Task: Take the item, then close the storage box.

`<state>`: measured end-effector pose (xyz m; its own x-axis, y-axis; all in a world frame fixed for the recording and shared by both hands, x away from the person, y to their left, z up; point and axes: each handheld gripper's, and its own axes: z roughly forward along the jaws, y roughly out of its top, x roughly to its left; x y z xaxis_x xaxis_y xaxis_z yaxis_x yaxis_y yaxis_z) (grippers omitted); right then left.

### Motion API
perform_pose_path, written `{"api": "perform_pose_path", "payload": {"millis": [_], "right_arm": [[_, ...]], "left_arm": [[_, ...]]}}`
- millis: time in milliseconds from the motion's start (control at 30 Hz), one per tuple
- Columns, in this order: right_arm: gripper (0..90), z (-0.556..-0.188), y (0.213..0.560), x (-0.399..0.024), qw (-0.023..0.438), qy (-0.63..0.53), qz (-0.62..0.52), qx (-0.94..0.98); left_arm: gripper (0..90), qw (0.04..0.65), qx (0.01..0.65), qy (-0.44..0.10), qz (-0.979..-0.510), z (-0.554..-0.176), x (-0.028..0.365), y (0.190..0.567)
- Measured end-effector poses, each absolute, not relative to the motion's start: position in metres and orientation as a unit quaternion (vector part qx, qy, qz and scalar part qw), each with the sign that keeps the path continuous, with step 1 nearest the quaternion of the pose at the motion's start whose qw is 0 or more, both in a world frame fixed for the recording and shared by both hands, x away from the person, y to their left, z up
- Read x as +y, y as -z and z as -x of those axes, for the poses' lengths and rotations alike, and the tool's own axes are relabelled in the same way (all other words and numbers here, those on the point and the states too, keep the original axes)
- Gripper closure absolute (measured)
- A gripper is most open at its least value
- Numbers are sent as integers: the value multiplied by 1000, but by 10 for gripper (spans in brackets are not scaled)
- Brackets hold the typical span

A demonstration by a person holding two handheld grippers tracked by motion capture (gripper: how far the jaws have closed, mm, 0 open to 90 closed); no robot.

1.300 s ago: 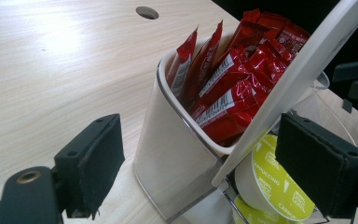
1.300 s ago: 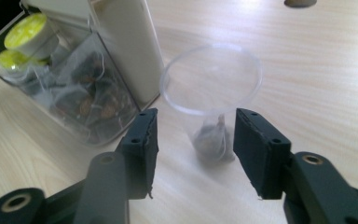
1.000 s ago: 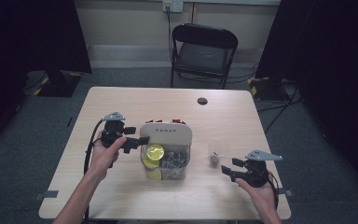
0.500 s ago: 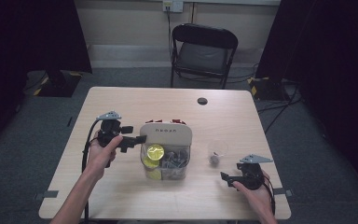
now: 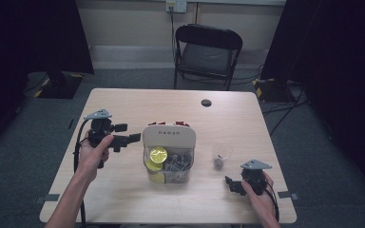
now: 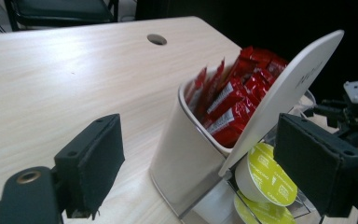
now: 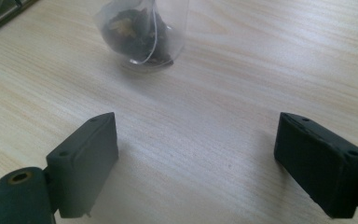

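I take the white organiser [image 5: 168, 137] in the middle of the surface [image 5: 123, 102] as my landmark. Its curved white lid [image 6: 284, 88] leans over a compartment packed with red sachets [image 6: 233, 100]. On the side of it nearer to me, clear compartments hold yellow-lidded pods [image 5: 158, 154] and darker bits that I cannot make out.

My left claw [image 5: 126, 138] hovers just to the left of the organiser, released, with nothing between its pads. In the left gripper view one pad [image 6: 91, 163] sits over bare wood and the other in front of the pods [image 6: 265, 175].

To the right of the organiser, a little apart from it, stands a small clear cup [image 5: 222, 156] with a tea bag [image 7: 140, 35] inside; the mesh bag holds dark leaves and its string runs down across it.

My right claw [image 5: 231, 184] is further right and closer to me, low over the surface. Its jaws have just been opening and now stand wide, with only wood grain between them. The cup lies ahead of the pads [image 7: 86, 161], near but not touched.
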<state>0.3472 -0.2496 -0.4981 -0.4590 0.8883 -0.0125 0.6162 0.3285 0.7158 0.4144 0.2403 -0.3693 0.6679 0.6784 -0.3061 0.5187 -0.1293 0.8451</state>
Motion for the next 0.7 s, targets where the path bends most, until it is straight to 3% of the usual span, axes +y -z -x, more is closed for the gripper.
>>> {"api": "perform_pose_path", "payload": {"millis": [300,700], "right_arm": [[122,-346,500,-250,213,-338,-476,783],[121,-346,500,-250,212,-338,-476,784]], "left_arm": [[157,523,429,-103,-729,-424,256,368],[158,509,428,-95,-740,-447,232,376]]}}
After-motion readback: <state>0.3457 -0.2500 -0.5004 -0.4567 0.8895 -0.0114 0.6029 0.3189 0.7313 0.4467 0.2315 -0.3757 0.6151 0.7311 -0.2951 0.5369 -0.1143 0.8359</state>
